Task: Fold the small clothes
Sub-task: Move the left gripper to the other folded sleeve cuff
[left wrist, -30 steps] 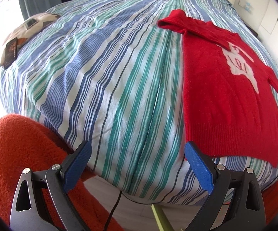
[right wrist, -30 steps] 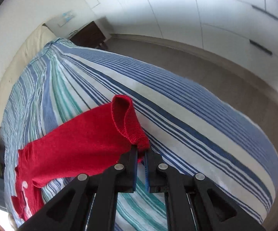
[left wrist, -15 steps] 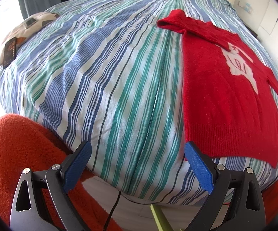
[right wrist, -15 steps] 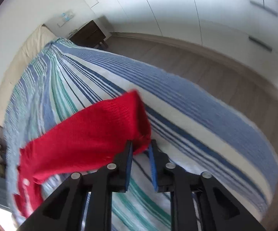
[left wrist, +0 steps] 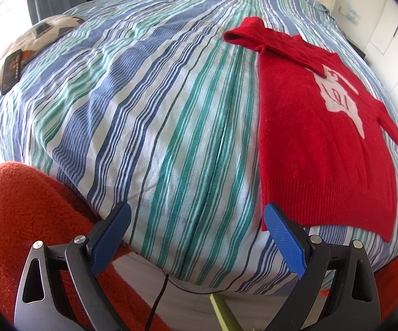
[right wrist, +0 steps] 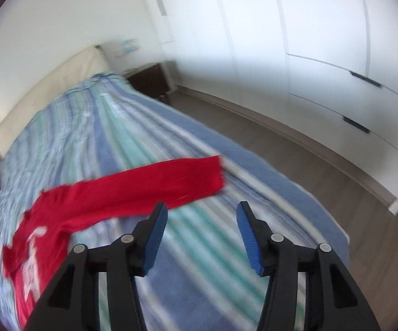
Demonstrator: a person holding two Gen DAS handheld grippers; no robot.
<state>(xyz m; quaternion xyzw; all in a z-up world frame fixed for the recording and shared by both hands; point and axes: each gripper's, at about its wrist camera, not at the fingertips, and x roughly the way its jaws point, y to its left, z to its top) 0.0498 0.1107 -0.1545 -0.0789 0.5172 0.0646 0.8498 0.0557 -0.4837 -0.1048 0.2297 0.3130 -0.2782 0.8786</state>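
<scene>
A small red sweater [left wrist: 317,138] with a white figure on its front lies flat on the striped bed [left wrist: 143,110], right of centre in the left wrist view. My left gripper [left wrist: 196,234] is open and empty, held off the near bed edge, its right finger close to the sweater's hem corner. In the blurred right wrist view the sweater's sleeve [right wrist: 171,184] lies stretched out on the bed. My right gripper [right wrist: 201,234] is open and empty just behind the sleeve's cuff.
An orange fuzzy rug or cushion [left wrist: 19,215] lies below the bed at the left. A patterned pillow with a phone [left wrist: 10,69] on it sits at the bed's far left. White wardrobe doors [right wrist: 323,55] and a dark nightstand [right wrist: 149,80] stand beyond the bed.
My right gripper opened and let go of the sleeve cuff, which now lies stretched flat on the bed; the gripper drew back and tilted up. The left gripper stayed put.
</scene>
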